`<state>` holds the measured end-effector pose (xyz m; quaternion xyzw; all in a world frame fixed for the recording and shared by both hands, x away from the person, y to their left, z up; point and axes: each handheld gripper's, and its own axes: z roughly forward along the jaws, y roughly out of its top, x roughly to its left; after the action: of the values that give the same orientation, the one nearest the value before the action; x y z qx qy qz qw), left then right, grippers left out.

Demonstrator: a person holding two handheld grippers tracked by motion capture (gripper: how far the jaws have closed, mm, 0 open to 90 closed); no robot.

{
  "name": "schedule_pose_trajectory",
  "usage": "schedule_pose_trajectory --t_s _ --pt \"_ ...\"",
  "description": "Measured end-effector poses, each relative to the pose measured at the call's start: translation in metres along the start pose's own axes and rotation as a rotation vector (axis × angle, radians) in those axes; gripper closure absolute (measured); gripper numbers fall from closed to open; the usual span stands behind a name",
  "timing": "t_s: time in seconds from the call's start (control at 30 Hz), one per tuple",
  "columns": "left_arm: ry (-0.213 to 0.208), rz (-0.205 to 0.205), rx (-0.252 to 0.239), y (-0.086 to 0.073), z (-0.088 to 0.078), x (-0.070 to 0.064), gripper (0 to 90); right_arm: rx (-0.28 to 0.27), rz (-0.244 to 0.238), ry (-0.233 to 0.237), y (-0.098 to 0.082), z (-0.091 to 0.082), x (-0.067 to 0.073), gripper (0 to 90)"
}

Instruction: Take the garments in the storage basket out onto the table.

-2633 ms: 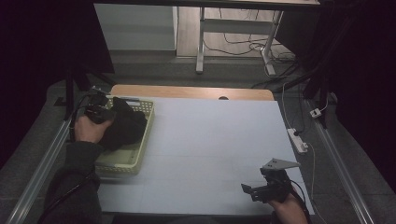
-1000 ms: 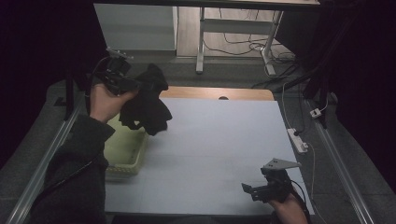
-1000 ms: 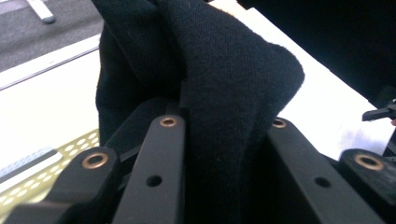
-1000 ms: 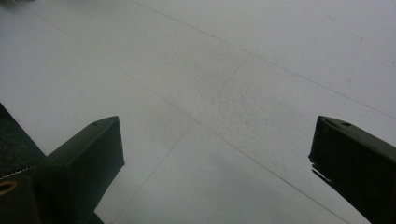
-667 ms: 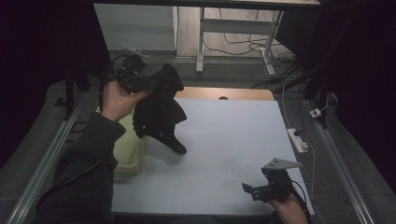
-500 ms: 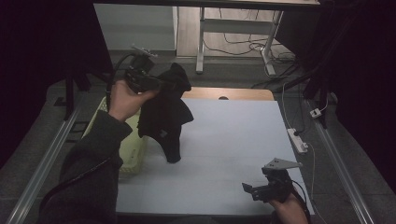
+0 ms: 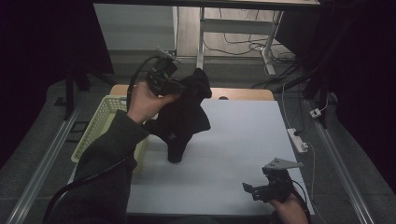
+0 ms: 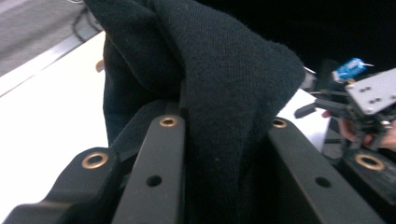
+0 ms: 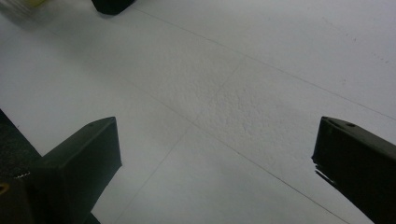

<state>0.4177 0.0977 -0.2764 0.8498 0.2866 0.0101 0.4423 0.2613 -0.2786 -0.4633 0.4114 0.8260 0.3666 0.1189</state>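
- I'm holding the left gripper (image 7: 180, 87) raised well above the table's far left, with the forearm in its dark sleeve (image 7: 109, 170) slanting up from the near left edge and the wrist bent so the jaws point right.
- Its jaws are pinching shut on a fold of the black garment (image 7: 183, 116); in the left gripper view the garment (image 8: 219, 93) is bunching up between and over both black jaws.
- The garment is hanging from that grip in loose folds, its lowest tip reaching down to the white table (image 7: 233, 140) just right of the yellow basket (image 7: 100, 123); whether the tip is touching I cannot tell.
- The cloth is looking like soft, matte, slightly fuzzy knit, with a thick rounded fold at the top.
- I'm keeping the right gripper (image 7: 261, 189) low at the near right edge of the table, my hand (image 7: 289, 210) behind it, the grey three-cornered plate on top.
- Its jaws are standing wide apart with nothing between them but bare table (image 9: 224, 102).
- The basket is a pale yellow plastic lattice, sitting at the table's left edge, partly under my sleeve.
- The tabletop is a finely grained white sheet with faint straight lines, and it is lying open across the middle and the right, well apart from the hanging cloth.
- A wooden strip (image 7: 243, 94) is running along the far edge.
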Motion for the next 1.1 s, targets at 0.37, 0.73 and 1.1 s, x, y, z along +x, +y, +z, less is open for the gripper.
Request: schedule_pose_trajectory --t_s 0.37,0.73,1.1 --pt "-0.01 0.053 0.041 0.004 0.024 -0.009 78.2 -0.005 0.002 0.001 0.0 -0.001 -0.001 0.5" --pt "0.103 0.116 0.098 -0.008 0.044 -0.006 77.8 -0.008 0.01 0.0 0.0 -0.002 -0.001 0.0" --pt "0.136 0.105 0.135 -0.028 0.063 0.005 77.1 -0.013 0.013 0.004 -0.001 -0.002 -0.001 0.0"
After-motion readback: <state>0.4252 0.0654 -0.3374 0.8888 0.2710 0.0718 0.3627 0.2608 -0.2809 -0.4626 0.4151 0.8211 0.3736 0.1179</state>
